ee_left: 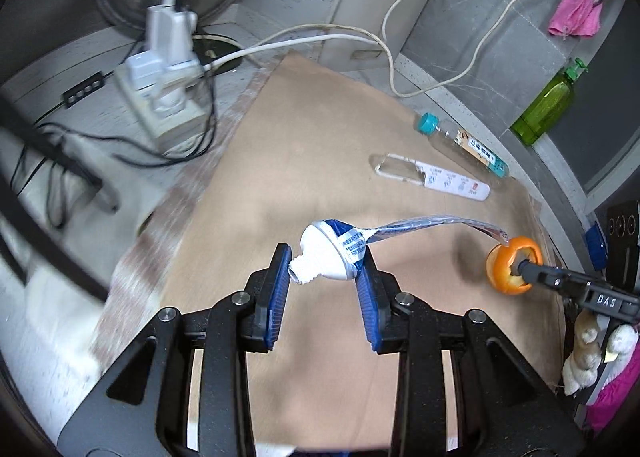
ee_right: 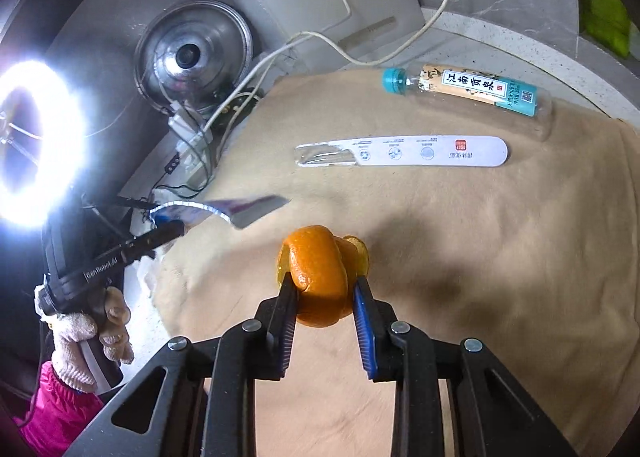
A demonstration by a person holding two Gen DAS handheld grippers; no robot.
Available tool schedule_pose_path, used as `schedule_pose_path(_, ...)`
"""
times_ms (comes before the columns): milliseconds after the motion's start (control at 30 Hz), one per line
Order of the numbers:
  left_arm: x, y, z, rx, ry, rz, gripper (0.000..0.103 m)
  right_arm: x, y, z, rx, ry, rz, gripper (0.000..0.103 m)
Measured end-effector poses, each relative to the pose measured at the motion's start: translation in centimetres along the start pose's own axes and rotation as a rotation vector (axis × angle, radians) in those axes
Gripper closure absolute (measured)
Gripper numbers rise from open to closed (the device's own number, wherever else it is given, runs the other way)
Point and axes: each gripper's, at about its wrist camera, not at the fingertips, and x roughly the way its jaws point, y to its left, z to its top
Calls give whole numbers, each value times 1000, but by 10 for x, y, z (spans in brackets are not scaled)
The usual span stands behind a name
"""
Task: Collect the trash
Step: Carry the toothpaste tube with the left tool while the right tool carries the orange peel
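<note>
Both hands are loaded right now. The left gripper (ee_left: 326, 269) has its jaws clamped on the shoulder of a squeezed-out toothpaste tube (ee_left: 340, 253), open nozzle poking toward eight o'clock in the left wrist view, the flattened tail trailing off toward three o'clock until its tip nearly meets the orange peel (ee_left: 512, 269). That long axis runs crosswise to the jaws, so the tail swings wide of whatever the hand aims at.

Over in the right wrist view, the right gripper (ee_right: 326, 289) has its jaws pinched on the same orange peel (ee_right: 320, 277), a curled cup of rind held clear above the tan cloth (ee_right: 500, 257) on the tabletop. The tube's tail (ee_right: 240, 211) shows at ten o'clock from the peel, close by.

On the cloth, untouched: a white flat package (ee_right: 404, 151) lying nine-to-three, and beyond it at one o'clock an empty bottle (ee_right: 468, 93) with a teal cap, also lying roughly nine-to-three. Both sit straight ahead of the right jaws, well apart from them; from the left jaws they lie at one to two o'clock. No bin in view, so where these two loads go I can't say.
</note>
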Motion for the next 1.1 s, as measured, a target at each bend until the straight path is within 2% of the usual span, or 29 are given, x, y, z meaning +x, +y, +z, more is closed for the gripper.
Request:
schedule_pose_path(267,-48,21,-48,6,-18,18,71,-22,33,-47,15,-11,13,77)
schedule_pose_path(600,-98,57,-117,-38,15,11,71,-35,77,-113,21,-1,25,77)
schedule_pose_path(867,-116,76,-174,-55,68,4,71,-24,107,-172,27,50,27,77)
schedule_pose_path(1100,-113,84,-212,-59,128,5,71,-4,120,-219,28,124,7,77)
